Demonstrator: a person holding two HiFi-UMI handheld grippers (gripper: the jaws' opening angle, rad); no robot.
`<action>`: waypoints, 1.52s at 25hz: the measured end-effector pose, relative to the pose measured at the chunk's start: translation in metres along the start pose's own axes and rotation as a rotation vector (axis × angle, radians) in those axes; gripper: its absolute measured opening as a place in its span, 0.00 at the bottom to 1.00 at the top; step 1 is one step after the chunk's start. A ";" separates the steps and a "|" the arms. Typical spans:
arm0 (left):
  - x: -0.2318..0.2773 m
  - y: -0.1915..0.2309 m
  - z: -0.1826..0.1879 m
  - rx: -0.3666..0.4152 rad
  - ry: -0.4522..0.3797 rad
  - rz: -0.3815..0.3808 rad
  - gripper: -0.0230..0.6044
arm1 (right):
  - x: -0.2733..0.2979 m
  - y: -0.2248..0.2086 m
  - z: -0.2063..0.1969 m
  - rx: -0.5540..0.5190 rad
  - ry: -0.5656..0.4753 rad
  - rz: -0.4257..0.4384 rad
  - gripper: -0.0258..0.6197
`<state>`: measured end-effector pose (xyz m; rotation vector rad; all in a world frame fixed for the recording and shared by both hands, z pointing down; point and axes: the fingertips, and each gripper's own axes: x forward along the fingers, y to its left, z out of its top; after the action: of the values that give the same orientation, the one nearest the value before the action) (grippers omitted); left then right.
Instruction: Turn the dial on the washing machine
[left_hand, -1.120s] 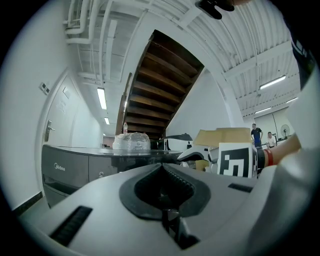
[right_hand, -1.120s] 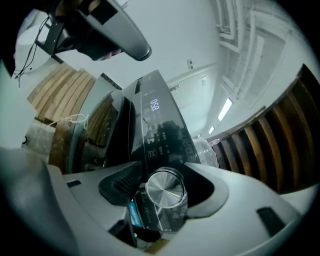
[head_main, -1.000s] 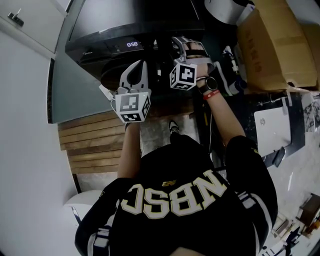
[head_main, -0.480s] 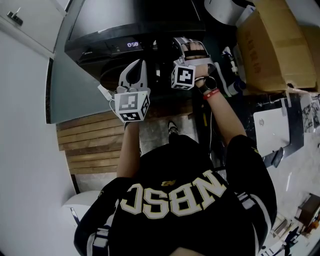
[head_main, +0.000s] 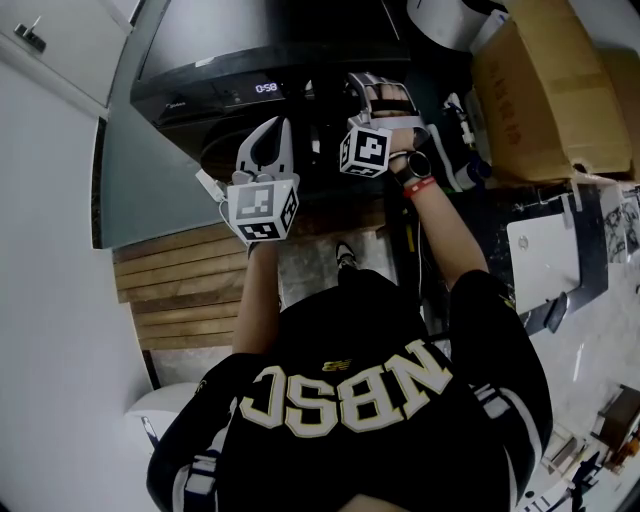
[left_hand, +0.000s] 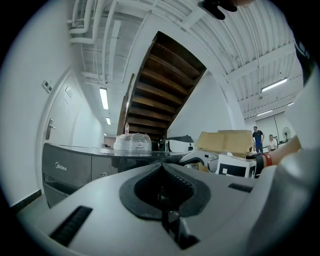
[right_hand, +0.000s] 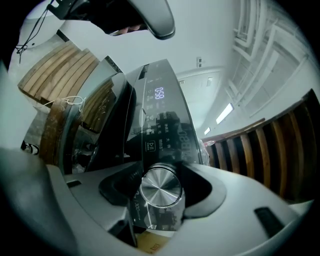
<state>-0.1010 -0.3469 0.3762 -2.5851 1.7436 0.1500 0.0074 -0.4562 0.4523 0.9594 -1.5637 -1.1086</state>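
Note:
A dark washing machine (head_main: 260, 40) stands in front of me, its display (head_main: 265, 88) lit. In the right gripper view its silver dial (right_hand: 161, 187) sits on the glossy control panel (right_hand: 160, 125), framed in the round recess of the jaws. My right gripper (head_main: 372, 88) (right_hand: 162, 171) is shut on the dial. My left gripper (head_main: 268, 140) (left_hand: 165, 172) hangs in front of the machine's door, left of the right one, shut with nothing between its jaws. In the head view the dial itself is hidden behind the right gripper.
A large cardboard box (head_main: 545, 90) stands right of the machine, with a white device (head_main: 545, 250) on a counter below it. Wooden slats (head_main: 185, 280) lie on the floor at the left, beside a white cabinet (head_main: 50, 50). A wrapped bundle (left_hand: 132, 142) sits on the machine's top.
Hardly anything differs. The left gripper has drifted slightly up and left. The right gripper's marker cube has shifted a touch at the dial; the display reads the same.

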 end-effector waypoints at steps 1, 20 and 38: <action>0.000 0.000 0.000 0.000 0.000 -0.001 0.06 | 0.000 0.000 0.000 0.020 -0.003 -0.002 0.43; 0.004 -0.007 0.000 0.002 -0.001 -0.030 0.06 | -0.002 -0.016 -0.004 0.493 -0.074 -0.031 0.43; 0.005 -0.007 0.004 0.005 -0.006 -0.025 0.06 | -0.005 -0.029 -0.017 1.024 -0.140 -0.033 0.42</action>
<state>-0.0933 -0.3488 0.3712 -2.5988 1.7063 0.1529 0.0266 -0.4633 0.4250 1.5756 -2.2829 -0.3258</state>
